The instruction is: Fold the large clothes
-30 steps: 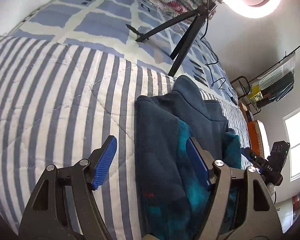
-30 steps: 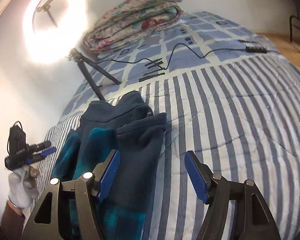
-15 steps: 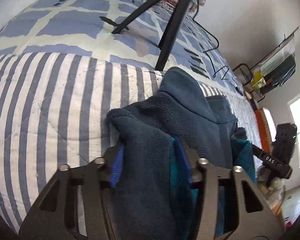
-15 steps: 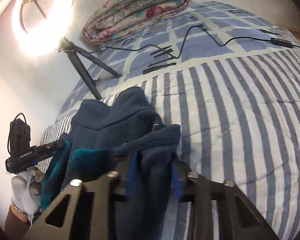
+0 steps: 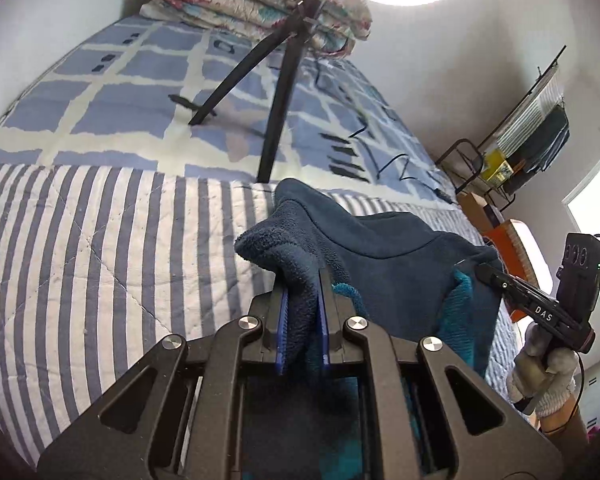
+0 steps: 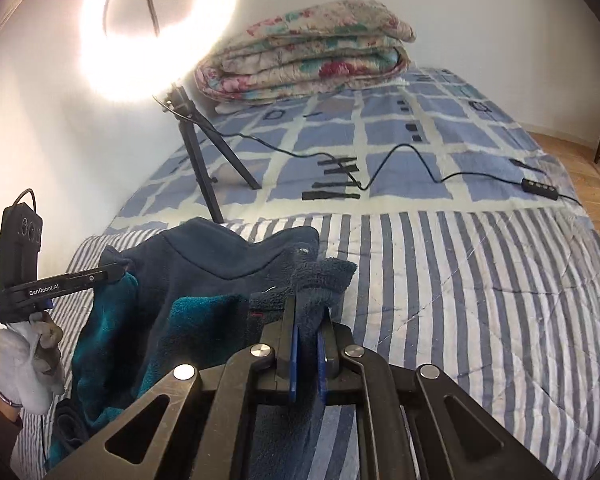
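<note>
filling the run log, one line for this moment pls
left gripper: shut on fleece | right gripper: shut on fleece | fleece: lifted off bed

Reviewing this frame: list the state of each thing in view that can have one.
Left gripper: just closed, shut on fleece edge.
Right gripper: just closed, shut on fleece edge.
Navy fleece garment: partly folded, near end lifted off striped quilt.
Ring light: on.
Floral blanket: folded.

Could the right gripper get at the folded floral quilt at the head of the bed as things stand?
Probably not. The right gripper has its jaws shut on the dark blue fleece garment, and the folded floral quilt lies far off, beyond the black tripod ring light and its cable.
</note>
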